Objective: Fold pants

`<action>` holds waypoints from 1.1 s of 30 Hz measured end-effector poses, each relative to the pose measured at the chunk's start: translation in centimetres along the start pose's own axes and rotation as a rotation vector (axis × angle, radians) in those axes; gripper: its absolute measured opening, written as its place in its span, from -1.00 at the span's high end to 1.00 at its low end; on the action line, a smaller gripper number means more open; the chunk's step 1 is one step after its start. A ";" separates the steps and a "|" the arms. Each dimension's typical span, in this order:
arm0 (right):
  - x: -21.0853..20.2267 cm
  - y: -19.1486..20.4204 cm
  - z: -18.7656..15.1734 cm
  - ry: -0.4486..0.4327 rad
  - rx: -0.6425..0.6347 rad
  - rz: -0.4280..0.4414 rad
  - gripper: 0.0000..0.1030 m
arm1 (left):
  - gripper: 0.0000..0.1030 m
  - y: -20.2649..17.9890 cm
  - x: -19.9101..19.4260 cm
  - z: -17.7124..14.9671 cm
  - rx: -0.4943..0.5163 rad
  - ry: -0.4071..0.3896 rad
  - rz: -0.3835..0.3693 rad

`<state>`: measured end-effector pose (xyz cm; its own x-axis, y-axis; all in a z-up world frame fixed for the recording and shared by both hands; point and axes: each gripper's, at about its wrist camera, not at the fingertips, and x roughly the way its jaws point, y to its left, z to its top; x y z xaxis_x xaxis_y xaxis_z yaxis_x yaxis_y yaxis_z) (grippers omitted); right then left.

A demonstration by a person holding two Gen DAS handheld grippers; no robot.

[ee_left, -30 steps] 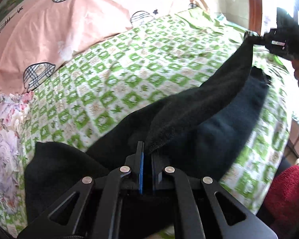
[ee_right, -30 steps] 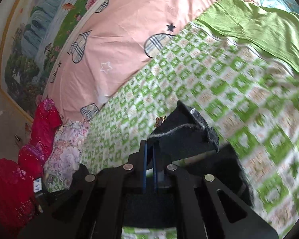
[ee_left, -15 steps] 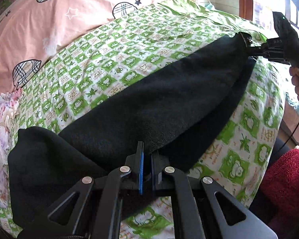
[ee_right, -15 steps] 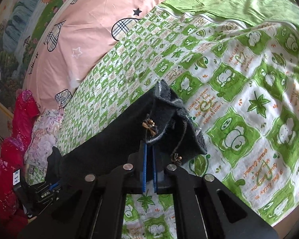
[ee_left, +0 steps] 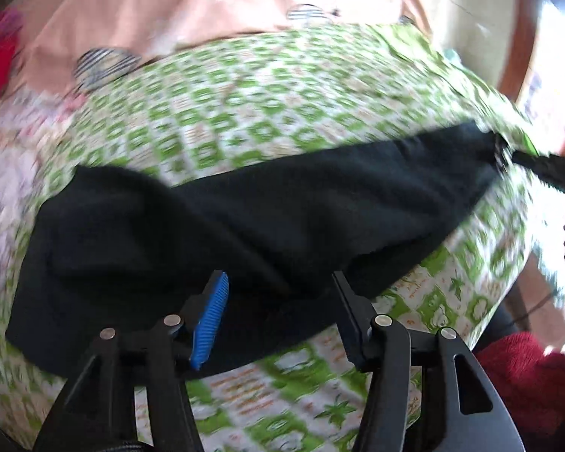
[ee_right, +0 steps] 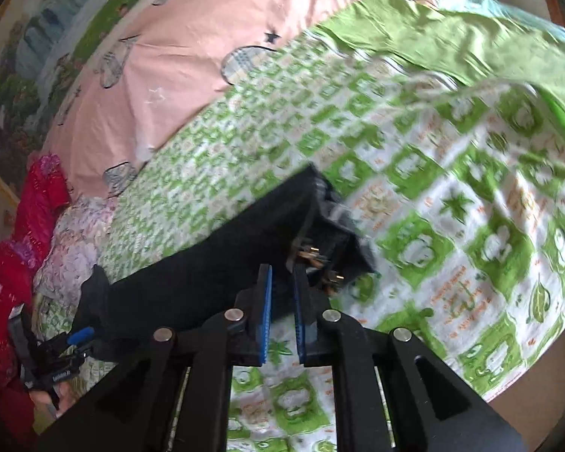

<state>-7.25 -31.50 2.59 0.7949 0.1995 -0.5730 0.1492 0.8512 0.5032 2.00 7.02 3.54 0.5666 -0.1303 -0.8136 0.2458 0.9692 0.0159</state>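
Pants (ee_left: 267,226) lie doubled on the bed (ee_left: 245,113), so I'd back both opening jaws off gently, left gripper (ee_left: 278,312) already released, right gripper (ee_right: 282,301) just parting at the waistband.

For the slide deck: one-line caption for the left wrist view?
Left gripper jaws opening over black pants laid flat on the green checked bedsheet.

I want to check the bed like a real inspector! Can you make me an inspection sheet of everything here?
Surface: green-and-white patterned sheet spread on the bed.
Job's things: black pants lying flat in a long strip across the sheet.
Clutter: pink quilt, plain green cloth, red fabric at the bed's edges.
Grippers: left gripper opening, fingers clear of the pants; right gripper opening, a narrow gap over the waistband.
Cables: thin dark cable at the right edge.
Surroundings: landscape picture on the wall.
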 end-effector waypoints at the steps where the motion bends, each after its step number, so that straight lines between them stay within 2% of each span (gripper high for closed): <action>1: 0.3 0.7 0.0 0.010 -0.020 0.021 0.73 | -0.17 0.6 -0.2 0.1 -0.026 0.001 0.008; 8: 4.9 8.3 -1.8 0.157 -0.202 0.222 0.70 | -0.38 6.5 -0.2 3.5 -0.266 0.047 0.120; 10: 6.1 10.3 -2.7 0.198 -0.248 0.273 0.70 | -0.46 7.8 0.1 4.8 -0.310 0.062 0.139; 15: 9.2 17.0 -5.0 0.306 -0.400 0.405 0.69 | -0.48 10.9 2.6 8.8 -0.393 0.157 0.219; 17: 10.5 20.0 -6.0 0.347 -0.471 0.453 0.56 | -0.48 12.0 4.2 10.5 -0.408 0.224 0.268; 19: 11.4 22.0 -6.7 0.363 -0.513 0.487 0.06 | -0.48 12.7 5.8 12.1 -0.412 0.291 0.288; 20: 12.2 23.4 -7.2 0.369 -0.540 0.507 -0.02 | -0.48 12.8 6.5 12.5 -0.406 0.321 0.299; 23: 14.2 25.5 -8.0 0.401 -0.576 0.528 -0.03 | -0.48 12.5 8.9 13.4 -0.362 0.404 0.331; 25: 16.0 26.4 -8.5 0.424 -0.596 0.504 -0.03 | -0.48 12.8 10.5 13.4 -0.345 0.460 0.370; 27: 17.1 26.6 -8.7 0.441 -0.601 0.489 -0.03 | -0.37 13.2 11.5 13.1 -0.342 0.491 0.395; 28: 17.6 26.5 -8.7 0.448 -0.599 0.485 -0.03 | -0.20 13.5 11.7 12.8 -0.341 0.496 0.395; 29: 18.2 26.4 -8.8 0.454 -0.595 0.486 -0.03 | 0.24 13.6 11.9 12.5 -0.338 0.493 0.384; 31: 18.6 26.5 -8.8 0.453 -0.596 0.491 -0.03 | 0.82 13.9 11.9 11.8 -0.355 0.480 0.341; 33: 18.7 26.8 -8.9 0.445 -0.608 0.491 -0.02 | 0.83 14.2 10.8 11.1 -0.377 0.419 0.321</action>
<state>6.40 -0.62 -0.39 0.3667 0.6707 -0.6448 -0.5849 0.7051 0.4008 20.34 17.06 1.46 0.1919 0.1968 -0.9615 -0.2207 0.9633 0.1531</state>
